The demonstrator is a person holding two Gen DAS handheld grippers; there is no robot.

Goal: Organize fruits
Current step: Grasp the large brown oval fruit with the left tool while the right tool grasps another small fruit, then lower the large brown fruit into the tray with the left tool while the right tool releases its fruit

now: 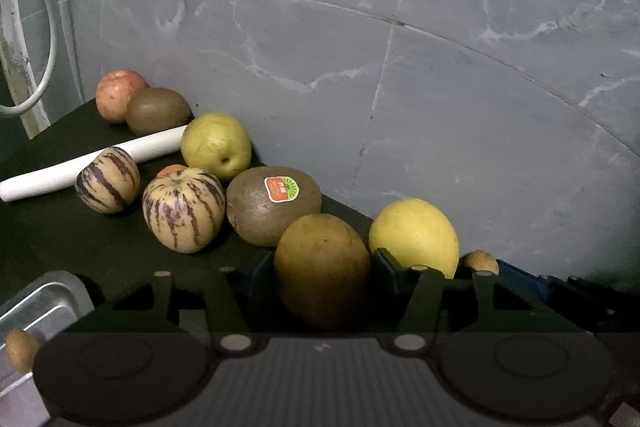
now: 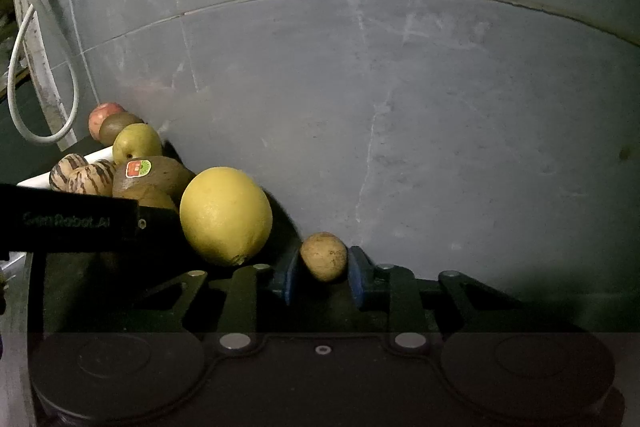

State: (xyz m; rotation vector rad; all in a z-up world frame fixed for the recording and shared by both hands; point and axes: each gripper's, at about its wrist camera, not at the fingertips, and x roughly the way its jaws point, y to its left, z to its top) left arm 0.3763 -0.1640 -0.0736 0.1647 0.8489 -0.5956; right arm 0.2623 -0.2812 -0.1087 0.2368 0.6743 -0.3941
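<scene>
We have the round brown fruit (image 1: 322, 267) between the pads of our left gripper (image 1: 322, 267), which look pressed on its sides, and our right gripper (image 2: 324, 269) is pinching the small tan fruit (image 2: 324, 255). Just past the left gripper sit the yellow citrus (image 1: 414, 237), the stickered kiwi (image 1: 274, 209) and two striped fruits (image 1: 183, 215), all loose on the dark table (image 1: 60, 235). The metal tray (image 1: 36, 307) down to our left looks almost empty, so most sorting is still left.
</scene>
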